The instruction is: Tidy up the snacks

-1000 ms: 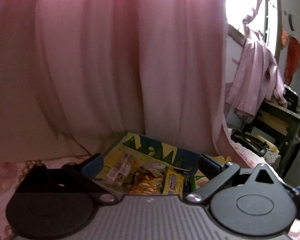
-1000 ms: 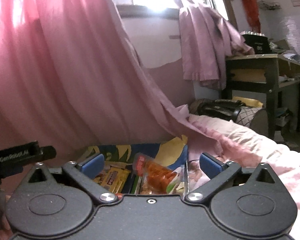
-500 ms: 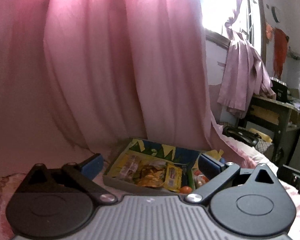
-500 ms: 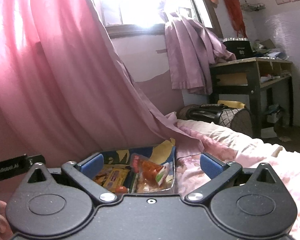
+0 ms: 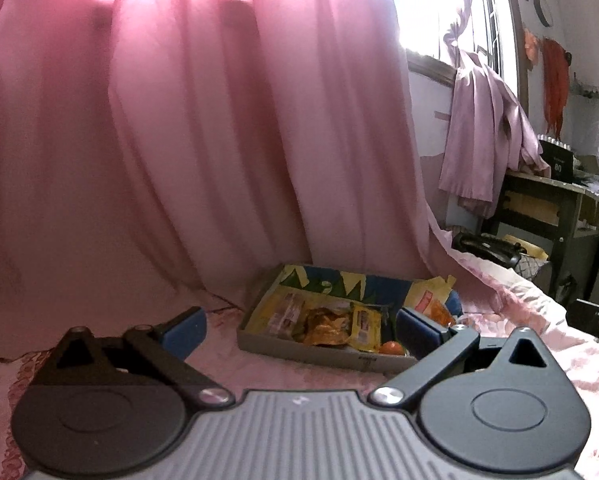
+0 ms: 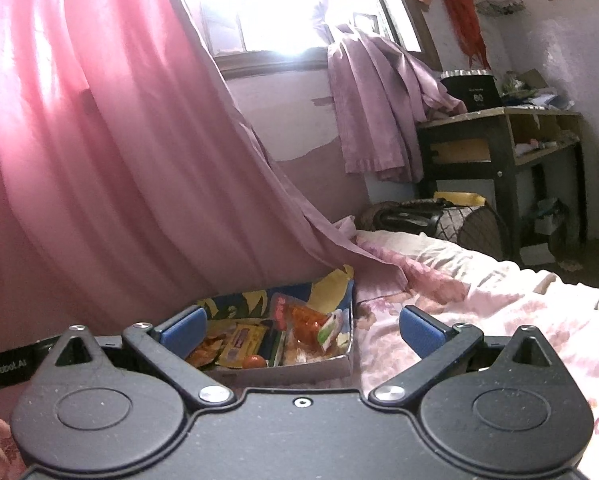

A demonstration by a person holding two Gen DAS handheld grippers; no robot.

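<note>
A shallow cardboard box with a blue and yellow printed inside lies on the pink bedspread and holds several snack packets. A golden crinkled packet, a yellow packet and a small orange ball show in the left wrist view. The right wrist view shows the same box, an orange packet and the yellow packet. My left gripper is open and empty, short of the box. My right gripper is open and empty too, back from the box's near edge.
A pink curtain hangs right behind the box. The floral bedspread stretches to the right. A dark wooden desk with clutter stands at the far right, a bag beside it. A lilac garment hangs under the window.
Both grippers have pulled back and risen from the box, which now looks smaller and farther. Both stay open and empty.
</note>
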